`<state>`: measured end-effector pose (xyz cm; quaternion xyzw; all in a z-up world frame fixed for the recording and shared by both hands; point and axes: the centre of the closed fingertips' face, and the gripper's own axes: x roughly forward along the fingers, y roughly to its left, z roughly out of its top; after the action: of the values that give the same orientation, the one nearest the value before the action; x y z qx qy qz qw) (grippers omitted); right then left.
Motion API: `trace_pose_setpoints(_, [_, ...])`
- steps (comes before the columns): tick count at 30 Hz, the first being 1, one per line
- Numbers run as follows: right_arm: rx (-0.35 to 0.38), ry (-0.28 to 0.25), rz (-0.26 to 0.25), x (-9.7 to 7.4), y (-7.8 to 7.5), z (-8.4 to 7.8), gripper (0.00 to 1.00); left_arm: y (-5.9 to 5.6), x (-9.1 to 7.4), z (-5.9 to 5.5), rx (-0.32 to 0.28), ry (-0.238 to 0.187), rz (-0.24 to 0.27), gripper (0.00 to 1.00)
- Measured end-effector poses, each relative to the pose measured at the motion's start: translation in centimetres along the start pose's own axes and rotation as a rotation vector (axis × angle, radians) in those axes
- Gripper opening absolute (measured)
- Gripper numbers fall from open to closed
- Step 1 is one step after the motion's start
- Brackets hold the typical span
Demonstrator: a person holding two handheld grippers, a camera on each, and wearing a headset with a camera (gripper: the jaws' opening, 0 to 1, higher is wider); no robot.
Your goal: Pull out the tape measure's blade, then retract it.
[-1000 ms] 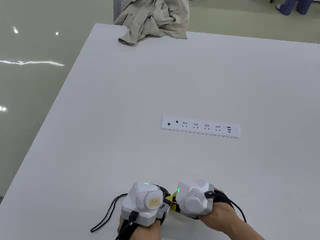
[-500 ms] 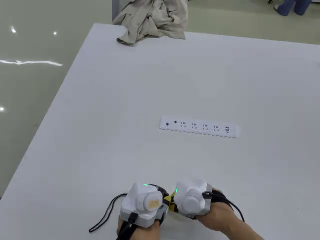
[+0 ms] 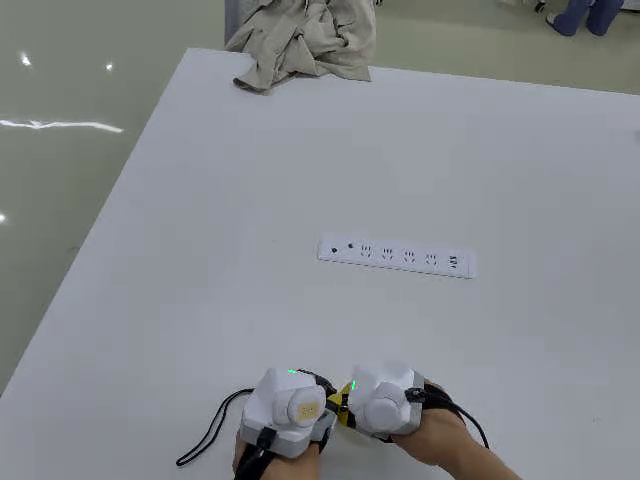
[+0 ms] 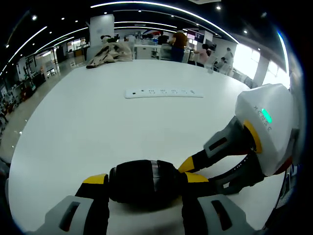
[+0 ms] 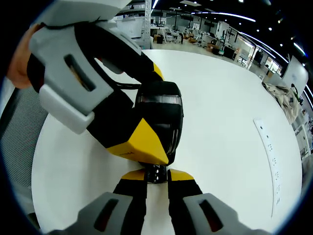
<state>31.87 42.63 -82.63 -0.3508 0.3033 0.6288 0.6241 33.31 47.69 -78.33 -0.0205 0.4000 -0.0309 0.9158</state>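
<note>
**Desk:** White table (image 3: 300, 170) in a bright open hall. What is lying on it?

**Photographer:** A power strip (image 3: 396, 256) is lying flat mid-table, and a crumpled beige cloth (image 3: 300, 40) is sitting at the far edge. Both are lying well apart from the work.

**Desk:** Where is the tape measure (image 4: 142, 183)?

**Photographer:** It is sitting low at the near edge of the table, right in front of the person. Whether its black case is touching the top, I cannot tell. The left gripper (image 4: 145, 178) is squeezing it, with yellow-tipped jaws pressing on two opposite sides.

**Desk:** And the other one?

**Photographer:** The right gripper (image 5: 157, 175) is meeting it nose to nose. Its jaws are standing nearly together, nipping a small dark part at the case's near edge. Whether that part is the blade's tip, I cannot tell.

**Desk:** Anything else nearby?

**Photographer:** A black cord (image 3: 210, 435) is looping across the table just left of the left gripper.
</note>
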Motion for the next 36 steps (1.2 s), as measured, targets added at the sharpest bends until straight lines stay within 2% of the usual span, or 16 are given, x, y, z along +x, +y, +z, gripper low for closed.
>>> trace_pose_setpoints(12, [0.000, -0.008, -0.017, -0.1, -0.1, -0.1, 0.16, 0.0, -0.1, 0.2, 0.000, -0.005, -0.006, 0.58])
trace_pose_setpoints(21, [-0.002, -0.011, -0.012, 0.0, 0.0, 0.0, 0.16, 0.0, -0.2, 0.2, 0.000, -0.004, -0.003, 0.58])
trace_pose_setpoints(27, [0.020, -0.017, -0.021, -0.1, -0.1, 0.0, 0.16, 0.0, -0.3, 0.2, 0.003, -0.002, -0.005, 0.58])
trace_pose_setpoints(31, [0.038, -0.020, -0.027, -0.2, -0.1, -0.1, 0.17, 0.0, -0.2, 0.0, 0.014, 0.000, -0.009, 0.58])
trace_pose_setpoints(36, [0.060, -0.021, -0.038, -0.4, -0.2, -0.5, 0.22, 0.1, -0.3, -0.9, 0.016, 0.017, -0.010, 0.59])
